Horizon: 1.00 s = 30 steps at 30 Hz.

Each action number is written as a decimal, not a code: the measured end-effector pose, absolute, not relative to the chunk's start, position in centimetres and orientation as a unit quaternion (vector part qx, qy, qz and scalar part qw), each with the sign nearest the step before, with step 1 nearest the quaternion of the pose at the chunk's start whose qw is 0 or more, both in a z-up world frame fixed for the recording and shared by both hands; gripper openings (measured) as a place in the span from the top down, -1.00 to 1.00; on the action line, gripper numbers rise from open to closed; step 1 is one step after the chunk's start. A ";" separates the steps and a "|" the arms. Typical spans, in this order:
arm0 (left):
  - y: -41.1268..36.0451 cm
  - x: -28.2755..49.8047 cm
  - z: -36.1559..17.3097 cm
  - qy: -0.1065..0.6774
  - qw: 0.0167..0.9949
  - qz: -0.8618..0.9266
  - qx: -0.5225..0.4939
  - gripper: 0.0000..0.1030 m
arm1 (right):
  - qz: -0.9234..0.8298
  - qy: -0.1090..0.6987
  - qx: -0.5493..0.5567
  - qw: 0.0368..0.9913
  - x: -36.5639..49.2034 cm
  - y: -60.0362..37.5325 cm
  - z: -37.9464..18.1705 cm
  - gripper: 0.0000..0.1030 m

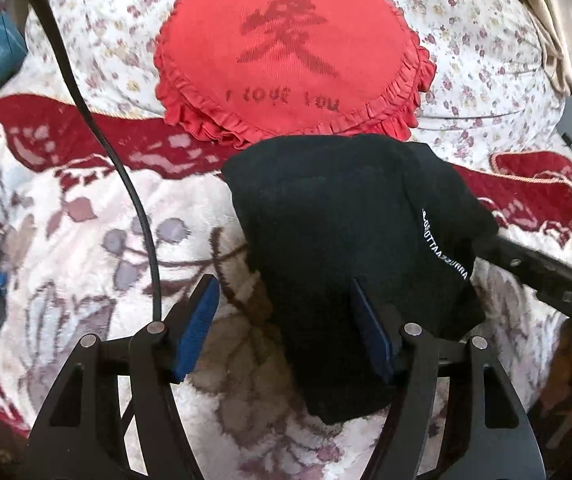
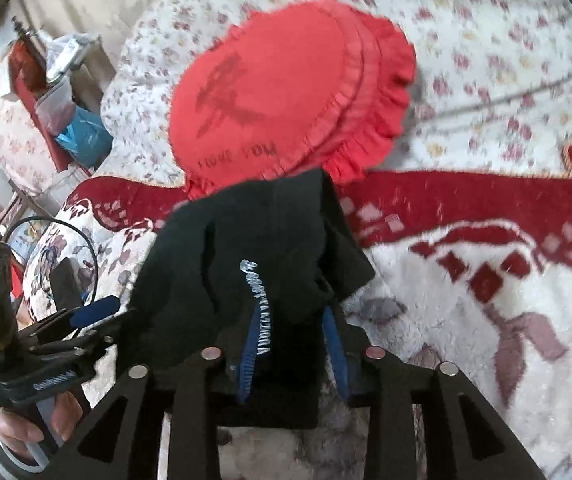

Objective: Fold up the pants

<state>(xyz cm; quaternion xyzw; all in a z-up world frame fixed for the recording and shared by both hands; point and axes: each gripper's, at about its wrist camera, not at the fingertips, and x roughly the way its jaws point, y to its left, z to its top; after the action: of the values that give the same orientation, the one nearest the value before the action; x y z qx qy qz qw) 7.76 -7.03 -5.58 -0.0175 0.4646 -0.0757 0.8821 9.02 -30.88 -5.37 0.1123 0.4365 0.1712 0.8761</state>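
A black cable (image 1: 86, 92) curves over the fleece blanket (image 1: 66, 220) at the left. The left gripper (image 1: 286, 328) stands wide apart, its blue pads (image 1: 196, 328) clear of cloth, though the folded black pants (image 1: 338, 240) lie partly between them, in front of the red heart-shaped cushion (image 1: 290, 52). In the right wrist view a hand (image 2: 26, 420) holds that tool, and the right gripper (image 2: 290, 344) pinches the pants' near edge by the white lettering (image 2: 260, 308).

Red heart cushion (image 1: 290, 52) on floral blanket (image 1: 86, 240)
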 end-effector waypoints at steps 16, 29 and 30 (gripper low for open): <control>-8.4 3.5 -2.1 0.417 0.908 -0.025 0.020 -0.31 | 0.156 0.382 0.072 0.908 5.1 -28.4 -1.0 -0.14; -8.2 1.6 -0.2 0.399 0.917 -0.007 0.011 -0.31 | 0.169 0.378 0.075 0.907 3.6 -28.2 0.1 -0.25; -8.2 1.5 -0.2 0.398 0.917 -0.006 0.010 -0.31 | 0.170 0.379 0.074 0.907 3.5 -28.1 0.1 -0.25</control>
<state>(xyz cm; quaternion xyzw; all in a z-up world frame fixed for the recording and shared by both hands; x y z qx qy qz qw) 1.53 -8.18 -0.19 0.0104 0.3981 -0.0062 0.9172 3.51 -28.12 0.15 0.0741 0.3785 0.1699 0.9068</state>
